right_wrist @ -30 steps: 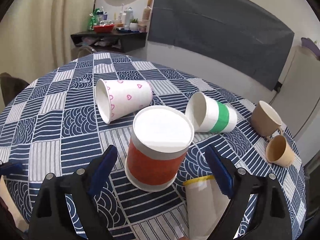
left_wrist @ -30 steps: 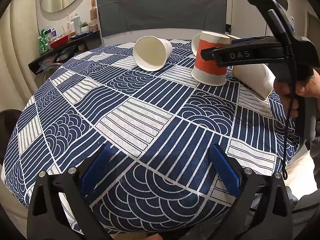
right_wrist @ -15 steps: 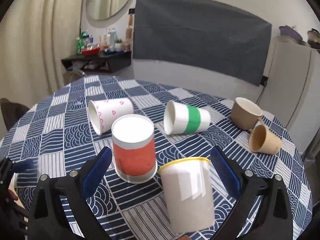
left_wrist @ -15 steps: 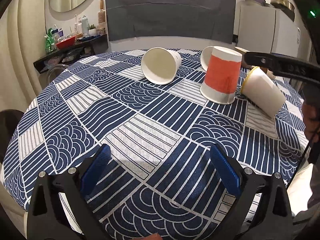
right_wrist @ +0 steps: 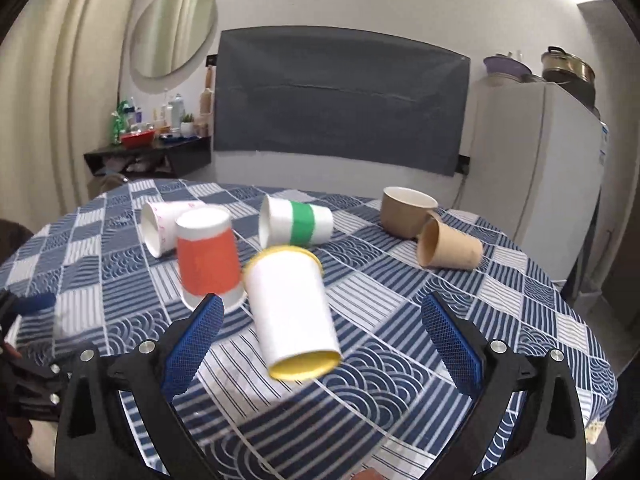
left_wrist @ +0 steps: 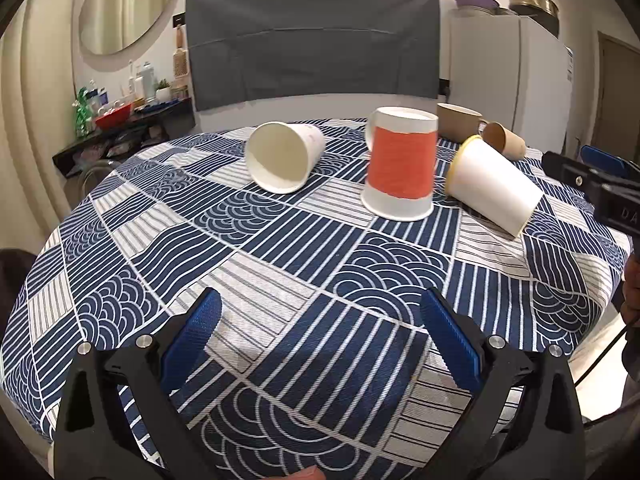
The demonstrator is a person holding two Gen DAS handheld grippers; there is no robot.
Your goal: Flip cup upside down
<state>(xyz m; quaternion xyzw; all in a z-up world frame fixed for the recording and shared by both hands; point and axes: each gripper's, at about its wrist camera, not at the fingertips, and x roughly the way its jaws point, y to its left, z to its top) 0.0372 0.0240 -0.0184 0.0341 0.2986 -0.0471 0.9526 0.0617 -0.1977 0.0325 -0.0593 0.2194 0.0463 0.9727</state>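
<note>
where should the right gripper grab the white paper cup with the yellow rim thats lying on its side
Grip the white paper cup with the yellow rim across its mid-wall, coming from above. It lies on its side on the blue patterned tablecloth, base nearest the open right gripper, so the curved sides are exposed.

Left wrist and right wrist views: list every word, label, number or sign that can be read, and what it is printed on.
"DA": white letters on the black body of the right gripper at the right edge of the left wrist view; the frame cuts off the rest.
Fridge sticker: too small to read.
Heart-print cup: pink marks only, blurred, no text.
Bottles on the shelf: labels too small to read.
</note>
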